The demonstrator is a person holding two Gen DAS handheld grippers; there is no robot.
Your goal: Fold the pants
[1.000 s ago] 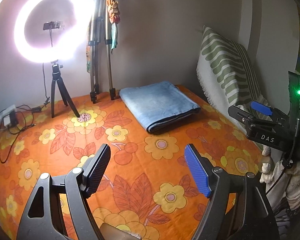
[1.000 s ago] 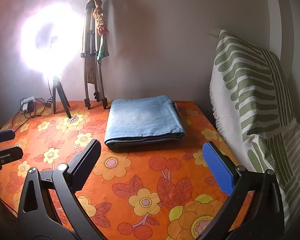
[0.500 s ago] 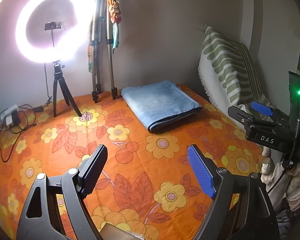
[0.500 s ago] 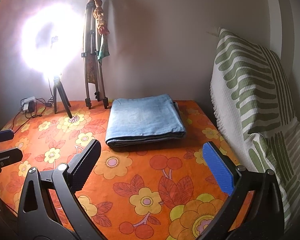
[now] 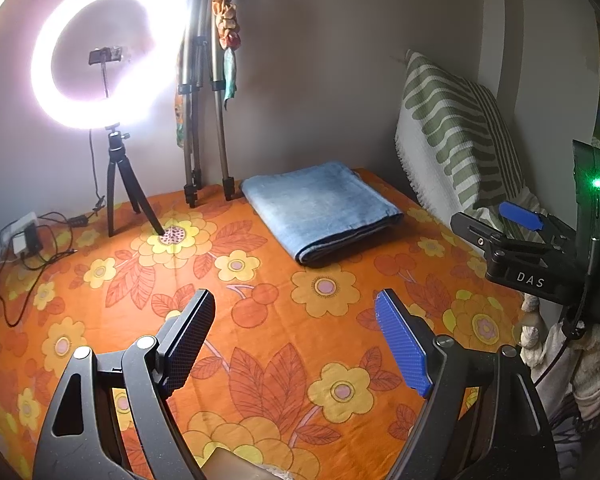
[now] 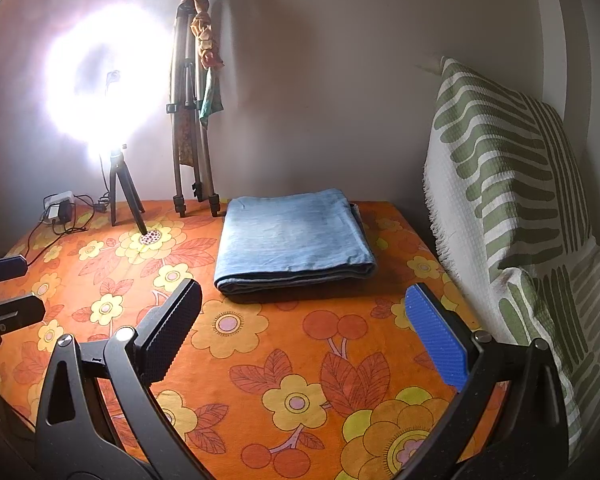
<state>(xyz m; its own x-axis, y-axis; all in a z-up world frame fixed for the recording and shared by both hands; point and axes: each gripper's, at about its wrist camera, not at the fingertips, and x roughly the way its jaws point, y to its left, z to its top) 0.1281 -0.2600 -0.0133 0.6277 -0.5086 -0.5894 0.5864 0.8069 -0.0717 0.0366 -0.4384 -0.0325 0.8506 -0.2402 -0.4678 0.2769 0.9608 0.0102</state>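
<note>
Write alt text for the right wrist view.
Folded blue pants lie on an orange flowered cloth, beyond the open, empty right gripper. A lit ring light and tripod stand behind; a striped pillow leans right.

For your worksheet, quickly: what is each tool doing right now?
Left tool: open, holding nothing, above the floral cloth.
Right tool: open, holding nothing, short of the folded pants.

Surface: orange flowered cloth [image 6: 284, 364]
12 o'clock: folded pants [image 6: 292, 236]
10 o'clock: lamp tripod [image 6: 120, 196], charger [image 6: 60, 208]
</note>
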